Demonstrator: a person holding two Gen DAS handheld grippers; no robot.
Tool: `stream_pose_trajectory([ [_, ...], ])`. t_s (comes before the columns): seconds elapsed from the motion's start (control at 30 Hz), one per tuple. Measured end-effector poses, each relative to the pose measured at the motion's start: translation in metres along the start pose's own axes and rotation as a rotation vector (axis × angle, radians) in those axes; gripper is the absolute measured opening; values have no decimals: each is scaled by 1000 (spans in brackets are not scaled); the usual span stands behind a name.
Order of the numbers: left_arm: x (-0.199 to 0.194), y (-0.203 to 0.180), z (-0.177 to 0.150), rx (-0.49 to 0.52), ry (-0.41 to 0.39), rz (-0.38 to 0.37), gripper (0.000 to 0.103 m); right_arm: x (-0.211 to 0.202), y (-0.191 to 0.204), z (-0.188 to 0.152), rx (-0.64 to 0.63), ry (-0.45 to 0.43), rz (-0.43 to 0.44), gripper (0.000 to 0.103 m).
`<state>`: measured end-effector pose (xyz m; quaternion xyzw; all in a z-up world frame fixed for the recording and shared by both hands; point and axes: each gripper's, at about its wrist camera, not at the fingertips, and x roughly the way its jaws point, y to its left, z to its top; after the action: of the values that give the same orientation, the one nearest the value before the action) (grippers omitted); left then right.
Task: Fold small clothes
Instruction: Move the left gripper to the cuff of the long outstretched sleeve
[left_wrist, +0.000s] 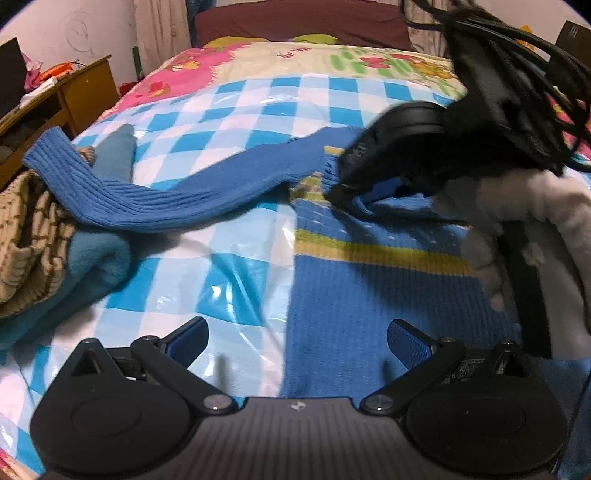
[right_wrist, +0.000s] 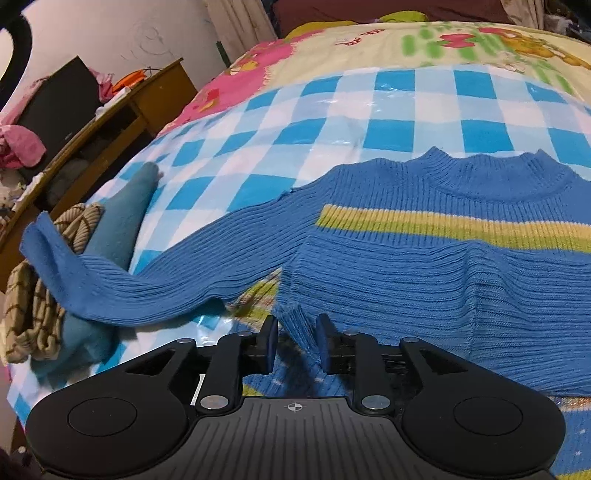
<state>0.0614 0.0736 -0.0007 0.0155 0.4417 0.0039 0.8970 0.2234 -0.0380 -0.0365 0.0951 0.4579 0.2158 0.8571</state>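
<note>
A small blue knit sweater (right_wrist: 424, 266) with a yellow-green chest stripe lies on a blue-and-white checked plastic sheet (right_wrist: 332, 110) spread over the bed (right_wrist: 369, 44). Its neckline points toward the head of the bed, and one sleeve (right_wrist: 155, 288) stretches out to the left, its cuff resting on a pile of other clothes: a teal garment (right_wrist: 122, 218) and a beige checked knit (right_wrist: 33, 306).

The right gripper (right_wrist: 295, 339) sits low over the sweater's folded-over part, its jaws partly apart, with a ridge of blue knit standing between the pads; the pads do not appear to press it.

The left gripper (left_wrist: 297, 338) hovers above the sheet and the sweater's lower body with its jaws spread wide, nothing between them.

A wooden desk (right_wrist: 147, 99) stands beside the bed.
</note>
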Motion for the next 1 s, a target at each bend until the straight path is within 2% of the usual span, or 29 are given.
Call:
stream_pose_trajectory([
  [0.13,-5,15,7,-20,-25,37,103,-6,1,-7,-5,-1,39,24],
  [0.27,-10,41,18,-64,-44,90,103,-16,1,-18,-26,-14,33,24],
  [0.43,-20,76,39,-112,-97,206,103,-30,-8,-31,10,-23,39,24],
  [0.57,-31,107,59,-140,-163,328,103,-40,-11,-41,26,-27,61,24],
  [0.73,-34,154,79,-252,-176,402,103,-49,-10,-51,30,-38,92,24],
  [0.9,-28,184,89,-334,-196,410,103,-51,-10,-55,58,-38,119,24],
  [0.97,-23,192,93,-361,-195,408,100,-51,-10,-57,61,-34,125,24],
  [1.0,-20,194,95,-369,-191,420,95,-52,-10,-57,63,-32,128,24],
])
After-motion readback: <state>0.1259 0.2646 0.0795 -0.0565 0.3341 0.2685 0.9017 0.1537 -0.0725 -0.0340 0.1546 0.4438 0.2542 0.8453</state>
